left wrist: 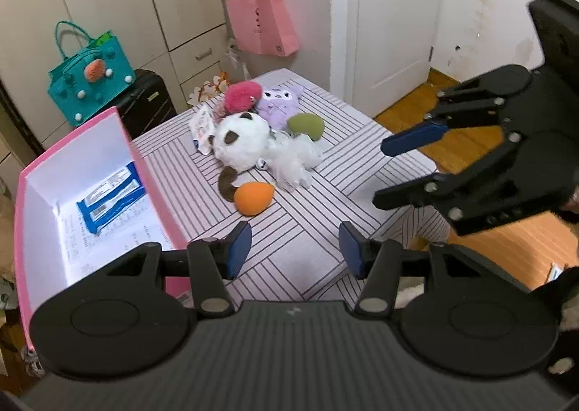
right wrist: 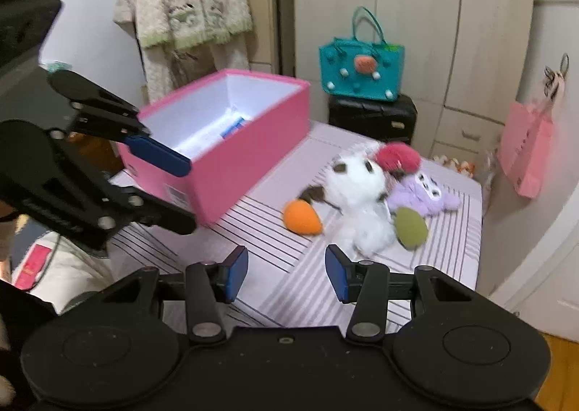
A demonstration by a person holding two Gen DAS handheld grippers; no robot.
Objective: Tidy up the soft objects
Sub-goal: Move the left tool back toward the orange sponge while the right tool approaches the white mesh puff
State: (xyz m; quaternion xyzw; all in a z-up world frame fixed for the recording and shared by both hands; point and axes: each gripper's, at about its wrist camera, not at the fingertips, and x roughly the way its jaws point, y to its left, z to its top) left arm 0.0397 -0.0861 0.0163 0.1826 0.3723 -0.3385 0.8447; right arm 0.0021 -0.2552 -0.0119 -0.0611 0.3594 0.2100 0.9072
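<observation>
A pile of soft toys lies on the striped cover (left wrist: 318,201): a white plush dog (left wrist: 249,143) (right wrist: 358,186), an orange egg-shaped toy (left wrist: 253,199) (right wrist: 302,217), a green one (left wrist: 305,125) (right wrist: 409,226), a purple plush (left wrist: 280,103) (right wrist: 427,194) and a pink fuzzy one (left wrist: 242,94) (right wrist: 398,156). An open pink box (left wrist: 157,190) (right wrist: 253,157) stands to their left with papers inside. My left gripper (left wrist: 295,250) (right wrist: 188,195) hovers open beside the box, short of the toys. My right gripper (right wrist: 286,273) (left wrist: 380,174) is open too, nearer the toys, and holds nothing.
A teal bag (left wrist: 90,74) sits on a black suitcase (right wrist: 372,114) behind the bed. A pink paper bag (left wrist: 260,24) hangs by the wardrobe. A white door (left wrist: 394,13) and wooden floor (left wrist: 506,248) lie to the right, past the cover's edge.
</observation>
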